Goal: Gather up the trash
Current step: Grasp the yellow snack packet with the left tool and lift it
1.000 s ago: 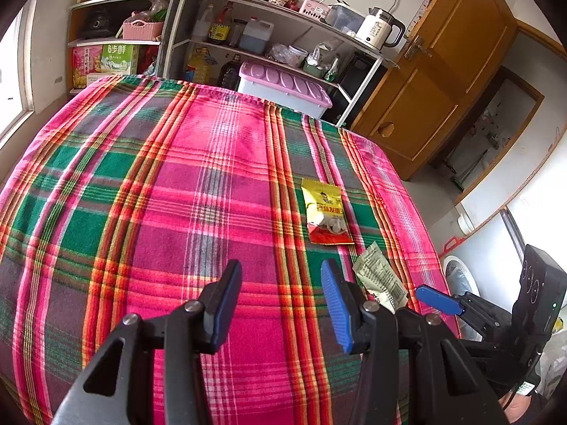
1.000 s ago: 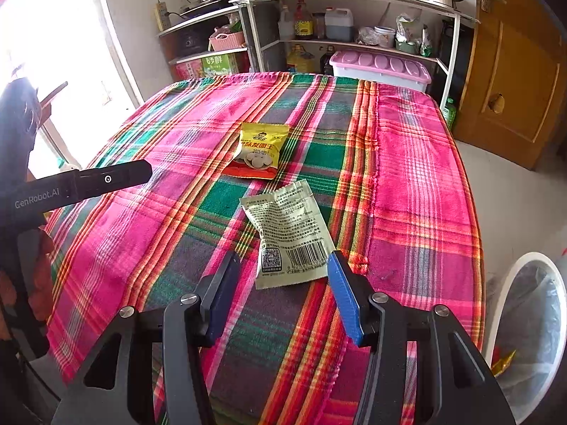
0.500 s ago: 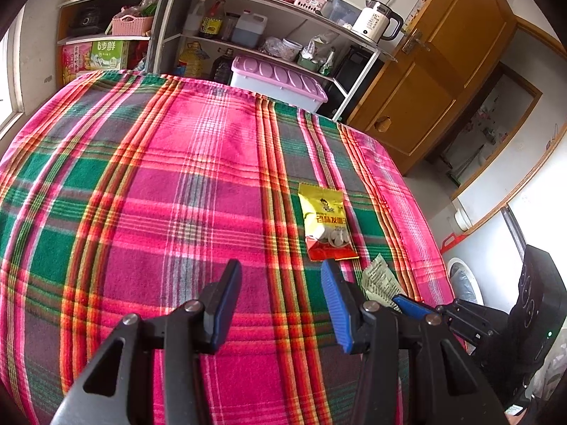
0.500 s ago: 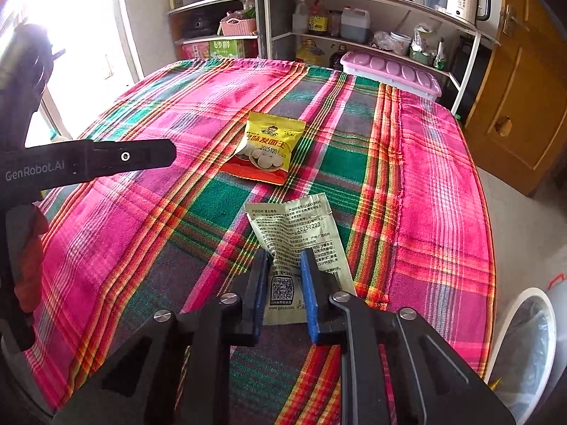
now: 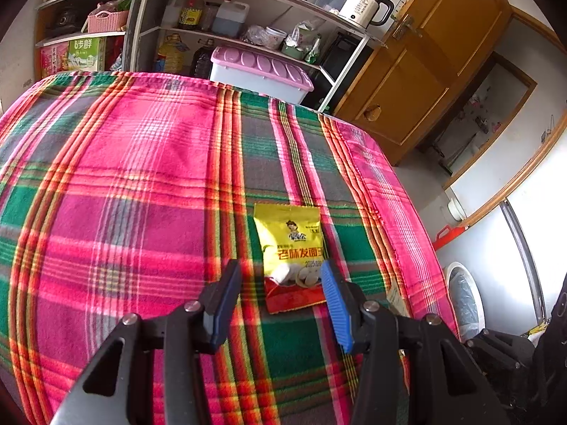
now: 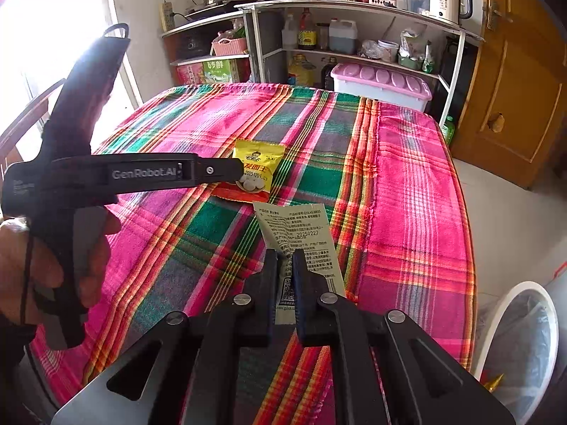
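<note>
Since a second ago we see the right gripper (image 6: 284,265) closing on the pale wrapper (image 6: 301,233); the left gripper (image 5: 280,283) – opening, nothing held – now frames the yellow packet (image 5: 288,237). The bin (image 6: 521,347) beside holds perhaps scraps.

Bright daylight is pouring in from the window (image 6: 42,35) on your left, washing it white. Edges are bending and going dark.

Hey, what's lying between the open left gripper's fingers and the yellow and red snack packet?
Only bare plaid tablecloth separates the left gripper from the yellow and red snack packet, per the left wrist view.
</note>
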Motion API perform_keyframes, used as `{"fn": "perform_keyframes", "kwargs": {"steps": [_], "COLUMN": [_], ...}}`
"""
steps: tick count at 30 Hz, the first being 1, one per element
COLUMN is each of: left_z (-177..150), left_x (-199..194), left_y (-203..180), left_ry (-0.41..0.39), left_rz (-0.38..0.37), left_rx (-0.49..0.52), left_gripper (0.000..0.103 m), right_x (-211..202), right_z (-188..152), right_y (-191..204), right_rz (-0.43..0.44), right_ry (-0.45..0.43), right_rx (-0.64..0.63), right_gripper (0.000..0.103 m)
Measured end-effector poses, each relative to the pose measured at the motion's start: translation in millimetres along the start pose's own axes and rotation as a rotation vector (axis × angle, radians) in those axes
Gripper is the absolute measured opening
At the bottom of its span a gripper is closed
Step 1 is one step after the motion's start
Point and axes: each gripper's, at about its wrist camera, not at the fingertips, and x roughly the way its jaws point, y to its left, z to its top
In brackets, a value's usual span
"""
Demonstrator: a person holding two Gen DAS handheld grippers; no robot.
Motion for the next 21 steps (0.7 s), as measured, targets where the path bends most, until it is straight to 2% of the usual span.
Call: {"fn": "perform_keyframes", "kwargs": {"steps": [3, 6, 10, 11, 12, 21], "left_z": [4.8, 7.6, 7.0, 6.2, 5.1, 1.5], "left_x": [6.6, 12.0, 17.7, 18.8, 19.8, 17.1], "left_y": [-7.1, -11.9, -23.1, -26.4, -29.1, -35.9], "left_ry": [-0.014, -0.023, -0.036, -0.036, -0.036, -0.032], "left_rz": [0.008, 0.021, 0.087, 0.104, 0.119, 0.149], "left_rx": [0.016, 0.031, 0.101, 0.119, 0.134, 0.155], "left_gripper": [0.06, 0.06, 0.058, 0.054, 0.047, 0.035], "right_x": [-3.1, -6.6, -11.8, -12.6, -13.0, -17.7], "right_z": [-0.5, -1.1, -2.2, -3.1, -3.6, -6.9], "right_y": [-5.2, -10.7, -19.2, -20.7, -22.5, -30.0], "right_rz": [-0.006, -0.012, -0.022, -0.025, -0.029, -0.05], "right_ry": [-0.004, -0.012, -0.021, -0.021, -0.02, -0.019], "right_rx": [0.011, 0.028, 0.052, 0.056, 0.061, 0.083], "right_gripper": [0.008, 0.008, 0.008, 0.008, 0.008, 0.008]}}
